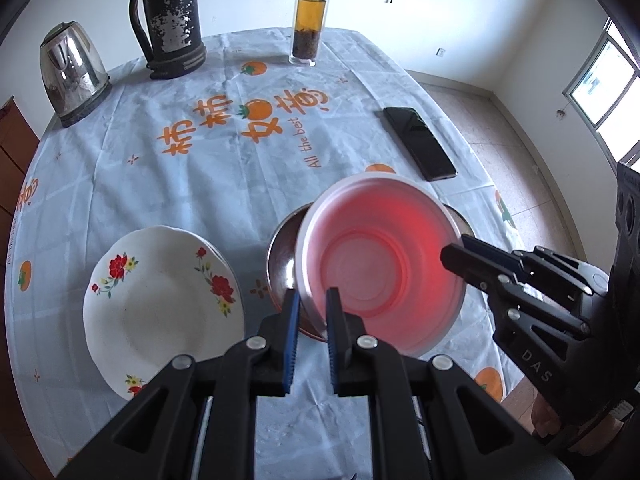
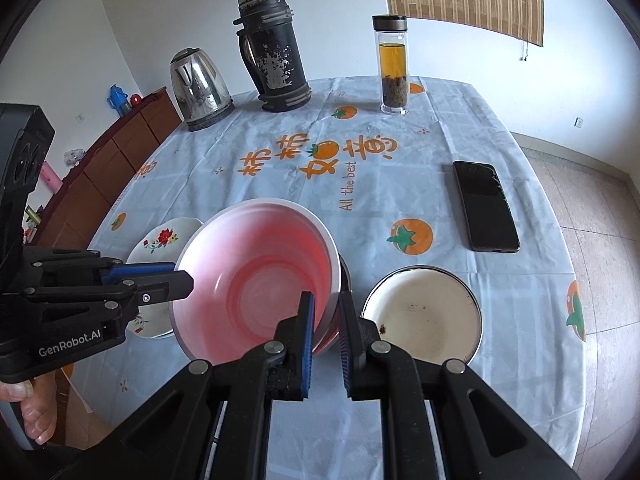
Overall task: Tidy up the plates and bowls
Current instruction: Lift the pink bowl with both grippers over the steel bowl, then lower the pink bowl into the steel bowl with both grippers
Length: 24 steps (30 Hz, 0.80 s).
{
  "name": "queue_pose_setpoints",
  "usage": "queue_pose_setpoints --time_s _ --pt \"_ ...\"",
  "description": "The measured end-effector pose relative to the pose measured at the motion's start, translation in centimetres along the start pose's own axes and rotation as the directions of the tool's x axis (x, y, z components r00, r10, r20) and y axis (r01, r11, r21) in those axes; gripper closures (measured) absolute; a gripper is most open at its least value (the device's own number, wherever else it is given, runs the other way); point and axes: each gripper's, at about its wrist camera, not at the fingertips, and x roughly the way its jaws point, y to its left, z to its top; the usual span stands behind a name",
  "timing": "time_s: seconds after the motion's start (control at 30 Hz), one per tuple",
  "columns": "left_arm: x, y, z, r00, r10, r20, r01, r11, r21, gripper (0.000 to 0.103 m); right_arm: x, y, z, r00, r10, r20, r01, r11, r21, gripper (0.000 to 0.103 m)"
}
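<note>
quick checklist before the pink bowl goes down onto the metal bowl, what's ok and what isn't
1. Left gripper clamped on pink bowl rim: ok.
2. Right gripper clamped on the opposite rim: ok.
3. Pink bowl level: not ok, it tilts.
4. Metal bowl under it: ok, partly hidden behind the pink bowl.
5. Metal bowl empty inside: cannot tell.
6. Floral plate and white bowl clear of the drop spot: ok, one to each side.
</note>
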Motion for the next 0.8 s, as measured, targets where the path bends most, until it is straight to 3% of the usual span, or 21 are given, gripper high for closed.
queue_pose_setpoints --time_s 0.8 --pt "2.6 1.6 1.0 0.999 -0.018 -0.040 0.017 1.000 -0.010 0.093 3.6 0.1 0.6 0.998 -0.027 -0.063 0.028 1.000 0.008 0.090"
